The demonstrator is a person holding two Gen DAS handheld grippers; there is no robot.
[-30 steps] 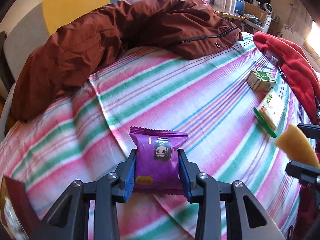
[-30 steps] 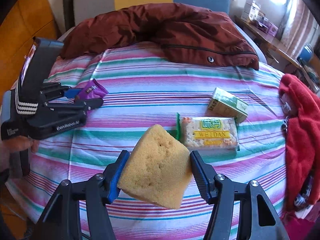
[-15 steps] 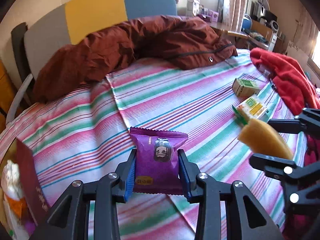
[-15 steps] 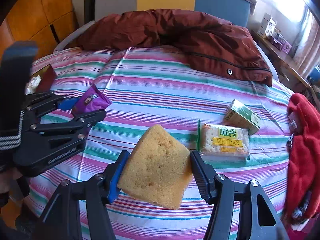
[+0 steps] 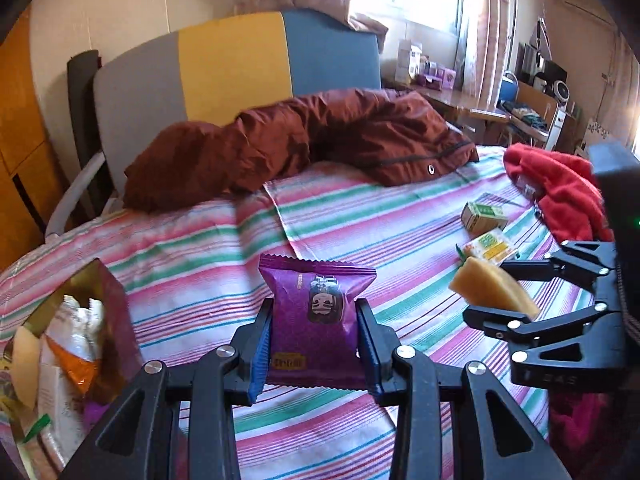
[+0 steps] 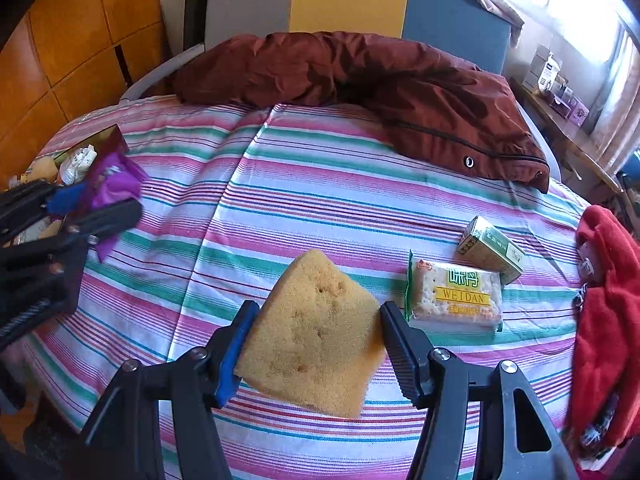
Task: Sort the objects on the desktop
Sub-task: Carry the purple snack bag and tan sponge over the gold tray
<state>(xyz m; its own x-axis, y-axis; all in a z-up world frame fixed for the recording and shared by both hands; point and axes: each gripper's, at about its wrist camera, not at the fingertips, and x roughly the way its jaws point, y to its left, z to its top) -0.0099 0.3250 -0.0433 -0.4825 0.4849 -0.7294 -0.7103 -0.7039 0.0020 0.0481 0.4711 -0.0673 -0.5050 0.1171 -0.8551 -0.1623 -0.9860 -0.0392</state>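
My left gripper [image 5: 316,332] is shut on a purple snack packet [image 5: 318,316], held upright above the striped bedsheet [image 5: 360,216]. The same left gripper [image 6: 92,208] shows at the left edge of the right wrist view, with the purple packet [image 6: 114,180] in it. My right gripper [image 6: 316,332] is shut on a yellow sponge [image 6: 314,340], lifted off the sheet. That right gripper [image 5: 496,296] and its sponge [image 5: 490,288] appear at the right of the left wrist view. A cracker pack [image 6: 456,294] and a green box [image 6: 490,250] lie on the sheet.
An open dark-red box [image 5: 108,304] with wrappers and a sponge piece sits at the bed's left edge, close to my left gripper. A brown jacket [image 6: 360,80] lies across the far side, a red garment [image 6: 604,312] at the right. A padded headboard [image 5: 240,64] stands behind.
My left gripper has risen and swung toward the left edge of the bed with the purple packet, bringing the open box into view. The right gripper with the sponge has barely shifted.
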